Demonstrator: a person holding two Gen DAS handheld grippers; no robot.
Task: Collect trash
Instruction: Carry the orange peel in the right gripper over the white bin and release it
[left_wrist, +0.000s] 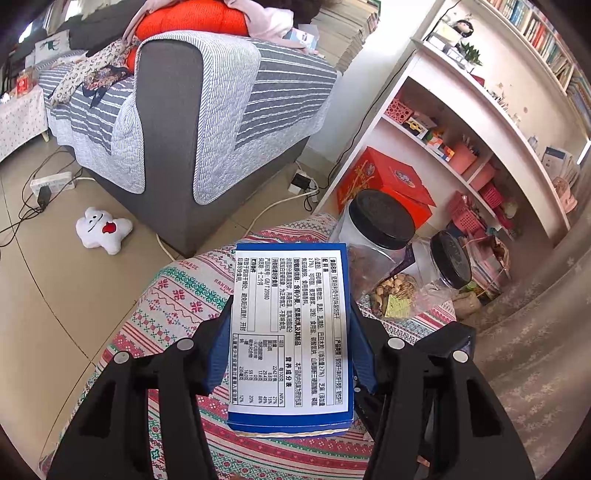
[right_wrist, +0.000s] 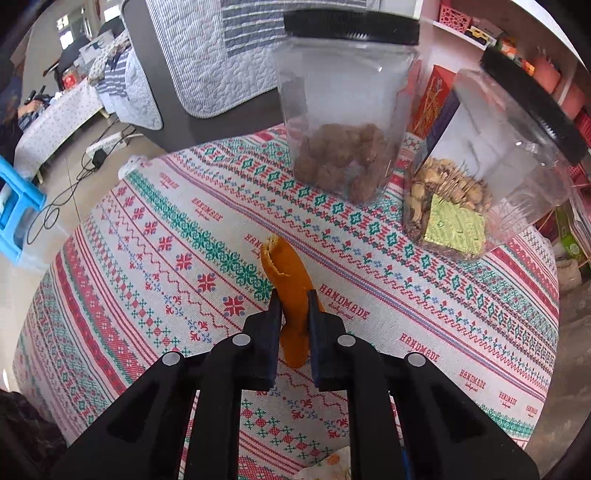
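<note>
The left hand-held gripper (left_wrist: 290, 347) is clenched on a blue box (left_wrist: 290, 332), its fingers pressing both long sides; the box's white printed label faces the camera, and the box is held above the patterned cloth of the table (left_wrist: 177, 295). Beyond it, toward 1 o'clock, stand two clear jars with black lids (left_wrist: 382, 218); farther off at 11 o'clock lies a white plush toy (left_wrist: 101, 229) on the floor beside the grey sofa (left_wrist: 177, 122).

The right hand-held gripper (right_wrist: 291, 306) is closed on a strip of orange peel (right_wrist: 286, 273), which sticks out past the fingertips toward 12 o'clock over the table; I cannot tell whether it touches the cloth. Farther on at 12 o'clock stands a jar of brown round pieces (right_wrist: 343, 110), and at 2 o'clock another jar (right_wrist: 491, 166) holding nuts and a gold packet.
</note>
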